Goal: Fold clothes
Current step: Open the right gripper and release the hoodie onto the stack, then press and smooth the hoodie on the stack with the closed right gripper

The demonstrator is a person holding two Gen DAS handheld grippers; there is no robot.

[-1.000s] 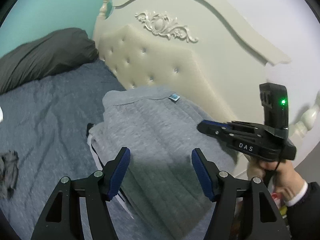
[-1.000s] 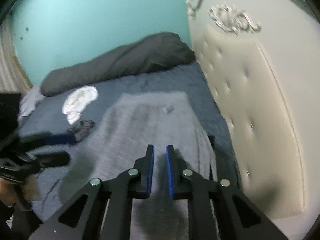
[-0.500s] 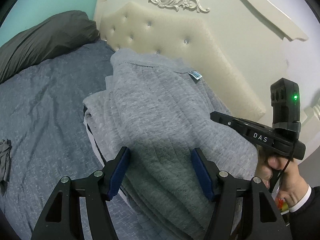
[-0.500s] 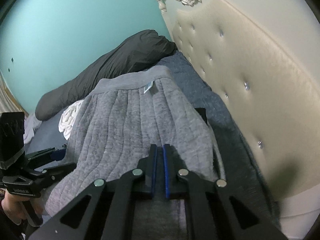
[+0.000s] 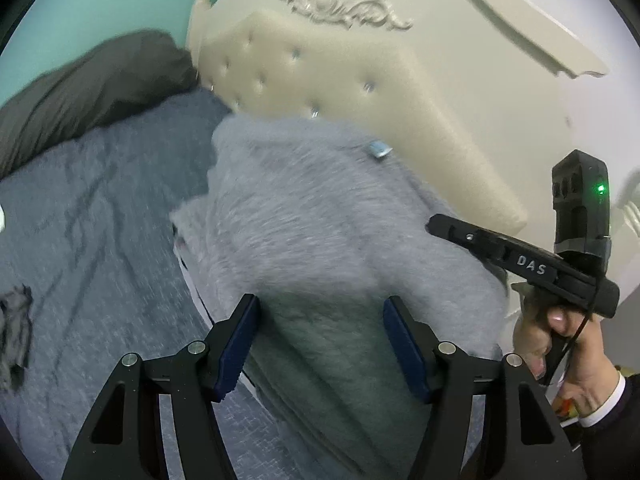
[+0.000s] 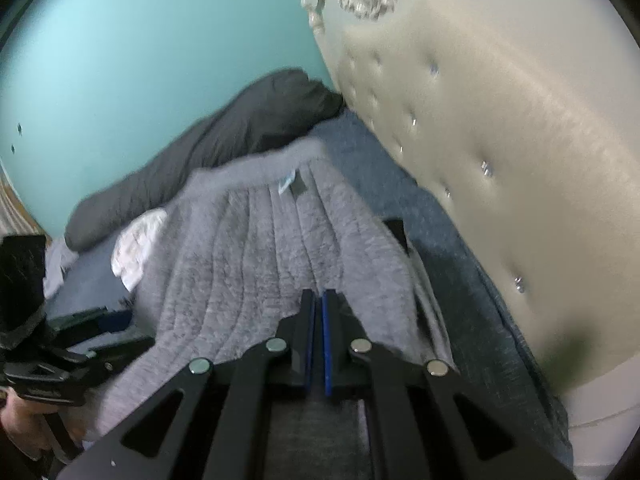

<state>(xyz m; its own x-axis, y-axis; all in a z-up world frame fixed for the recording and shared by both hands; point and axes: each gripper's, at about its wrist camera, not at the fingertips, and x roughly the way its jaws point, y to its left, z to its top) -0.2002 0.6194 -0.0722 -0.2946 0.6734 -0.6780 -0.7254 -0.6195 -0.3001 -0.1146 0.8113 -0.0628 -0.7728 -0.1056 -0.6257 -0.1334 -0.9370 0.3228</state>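
Observation:
A grey fleece garment [image 5: 320, 220] lies spread on the blue bedsheet [image 5: 100, 220], its small label [image 5: 378, 148] toward the headboard. My left gripper [image 5: 320, 344] is open just over the garment's near edge, which shows between and below its blue pads without touching them. In the right wrist view the garment [image 6: 260, 260] fills the middle. My right gripper [image 6: 318, 300] has its jaws closed to a thin slit at the near hem, and I see no cloth between the pads. In the left wrist view the right gripper [image 5: 440, 228] hangs over the garment's right side.
A dark grey pillow [image 5: 92, 84] lies at the far end by the teal wall. The cream tufted headboard [image 5: 380, 100] runs along the right. A white cloth [image 6: 136, 244] and a small dark rag [image 5: 14, 328] lie on the sheet to the left.
Both grippers have sunk toward the garment, which now looms larger. The right jaws went from a small gap to nearly touching, and that gripper rolled. The left jaws kept their width.

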